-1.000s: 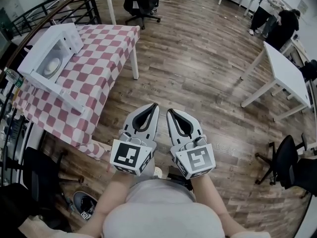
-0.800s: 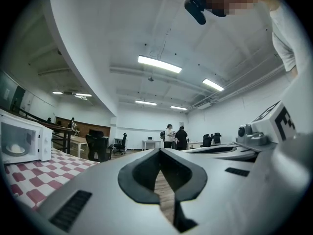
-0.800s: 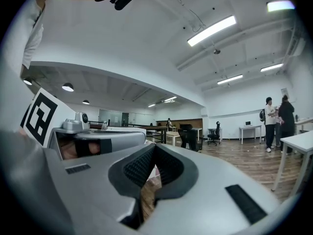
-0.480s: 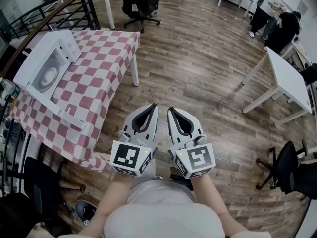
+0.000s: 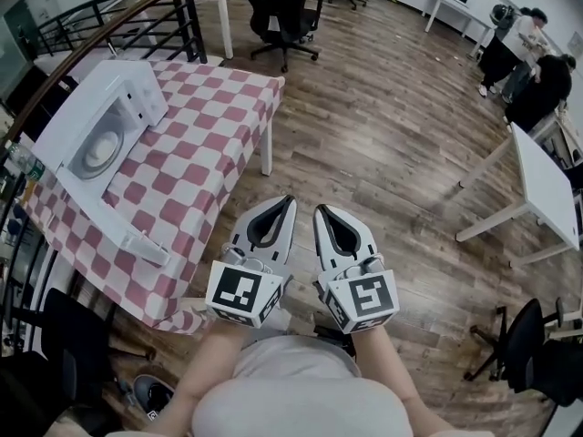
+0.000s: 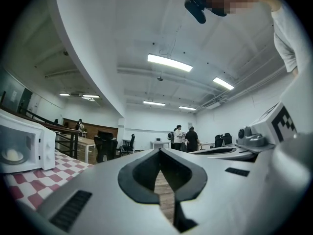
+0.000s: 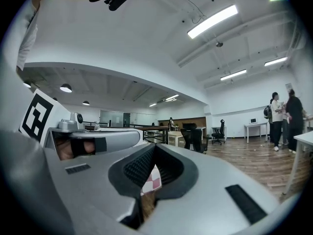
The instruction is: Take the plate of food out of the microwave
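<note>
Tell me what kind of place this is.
Probably an open office or lab workspace: black office chairs, white desks on a wood-plank floor, people standing in the far corner. A microwave sits on a checkered table.

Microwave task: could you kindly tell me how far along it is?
Done: the microwave door appears open. In hand: nothing; left tongs and right tongs are shut, empty, over the floor, away from the table. Left: the plate of food sits inside; reach in, grip it, bring it out.

White microwave [image 5: 137, 91], red-and-white checked tablecloth [image 5: 211, 144], brown wood-plank floor [image 5: 383, 144], black office chair [image 5: 287, 5], white table [image 5: 545, 185]
</note>
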Available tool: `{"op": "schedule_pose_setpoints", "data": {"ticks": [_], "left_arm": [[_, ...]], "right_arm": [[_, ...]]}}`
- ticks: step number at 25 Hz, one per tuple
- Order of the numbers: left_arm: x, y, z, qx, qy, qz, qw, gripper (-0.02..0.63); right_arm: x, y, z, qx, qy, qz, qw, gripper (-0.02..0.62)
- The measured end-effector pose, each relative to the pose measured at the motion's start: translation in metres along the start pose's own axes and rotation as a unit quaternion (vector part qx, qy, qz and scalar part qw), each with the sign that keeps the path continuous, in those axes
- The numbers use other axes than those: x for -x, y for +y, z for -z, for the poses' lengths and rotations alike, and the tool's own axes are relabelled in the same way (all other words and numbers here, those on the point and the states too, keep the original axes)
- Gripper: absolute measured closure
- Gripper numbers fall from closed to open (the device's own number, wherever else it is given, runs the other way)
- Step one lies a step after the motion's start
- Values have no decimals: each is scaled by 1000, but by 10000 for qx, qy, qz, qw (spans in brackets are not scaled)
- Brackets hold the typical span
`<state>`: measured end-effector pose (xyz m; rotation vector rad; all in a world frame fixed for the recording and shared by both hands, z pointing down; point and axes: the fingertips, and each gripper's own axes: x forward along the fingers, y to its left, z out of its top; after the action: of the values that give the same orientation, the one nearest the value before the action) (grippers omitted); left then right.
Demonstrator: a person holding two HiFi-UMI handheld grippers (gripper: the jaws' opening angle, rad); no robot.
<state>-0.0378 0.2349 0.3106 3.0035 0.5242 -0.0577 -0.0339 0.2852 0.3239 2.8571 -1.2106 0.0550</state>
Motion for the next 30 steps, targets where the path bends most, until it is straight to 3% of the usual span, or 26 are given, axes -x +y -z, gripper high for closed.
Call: {"op": "schedule_pose_setpoints", "data": {"ticks": [14, 30], "left_arm": [[-18, 133, 6, 63, 0, -772, 9970, 603], [-9, 239, -5, 104, -185, -1907, 9814, 604]], "right_arm": [[-133, 34, 9, -14, 61, -764, 9971, 571], [-231, 78, 3, 139, 132, -1886, 9819, 571]]}}
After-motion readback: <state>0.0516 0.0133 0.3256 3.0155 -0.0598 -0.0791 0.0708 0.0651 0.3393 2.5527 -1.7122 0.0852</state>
